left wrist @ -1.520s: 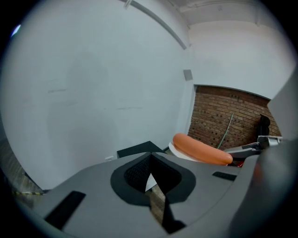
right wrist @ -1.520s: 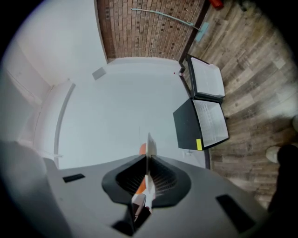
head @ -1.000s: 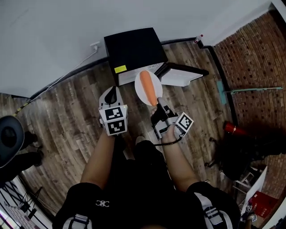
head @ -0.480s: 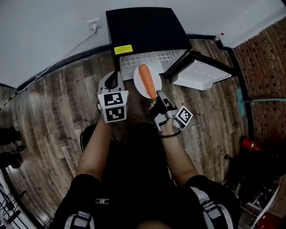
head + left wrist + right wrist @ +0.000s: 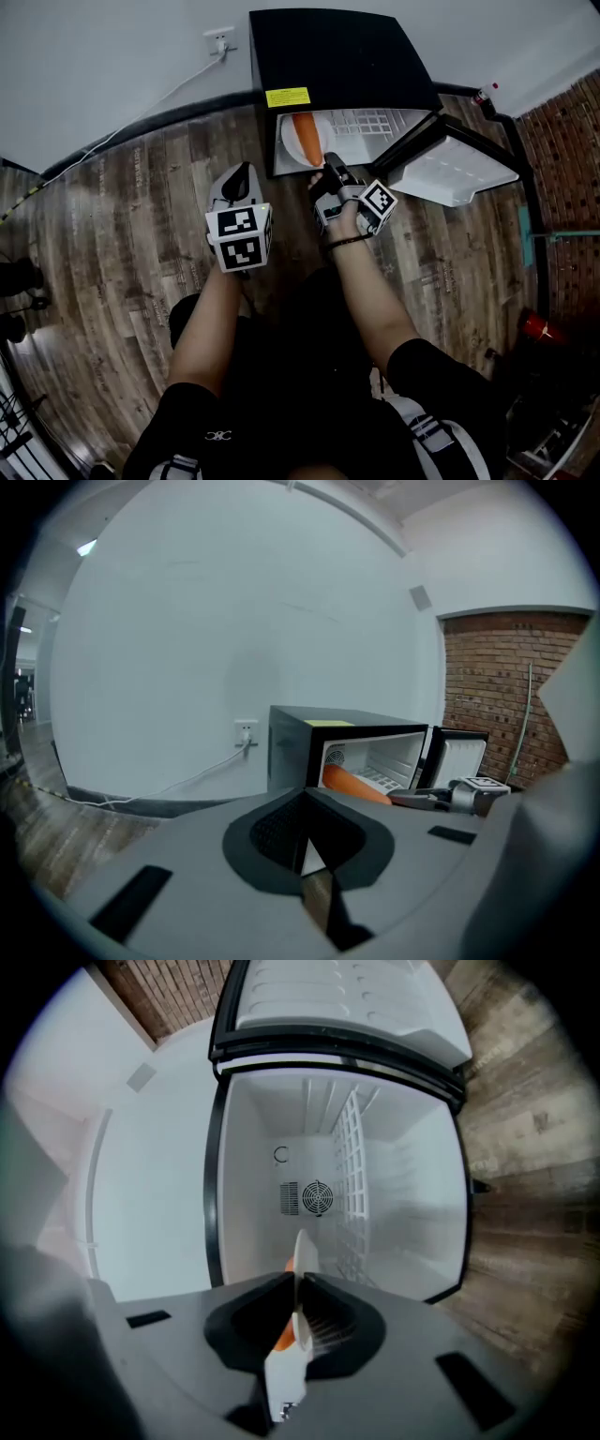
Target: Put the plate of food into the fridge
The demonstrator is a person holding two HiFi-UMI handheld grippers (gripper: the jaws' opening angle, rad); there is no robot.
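A black mini fridge (image 5: 328,56) stands against the wall, its door (image 5: 455,169) swung open to the right. A white plate (image 5: 322,150) bearing a carrot (image 5: 306,137) sits at the fridge's opening, over the front of the white interior. My right gripper (image 5: 326,174) is shut on the plate's near rim. In the right gripper view the plate (image 5: 302,1260) shows edge-on between the jaws, orange carrot (image 5: 283,1335) beside it, and the fridge cavity (image 5: 281,1110) lies straight ahead. My left gripper (image 5: 240,180) hovers left of the fridge front, jaws together, holding nothing.
A wire shelf (image 5: 356,1176) and a fan grille (image 5: 317,1197) line the fridge interior. A wall socket with cable (image 5: 220,39) is left of the fridge. A brick wall (image 5: 562,141) and a red object (image 5: 534,328) stand at the right on the wood floor (image 5: 122,234).
Both grippers have sunk and come closer to the fridge. The plate with the carrot has moved from in front of the fridge into its opening, still held by the right gripper.
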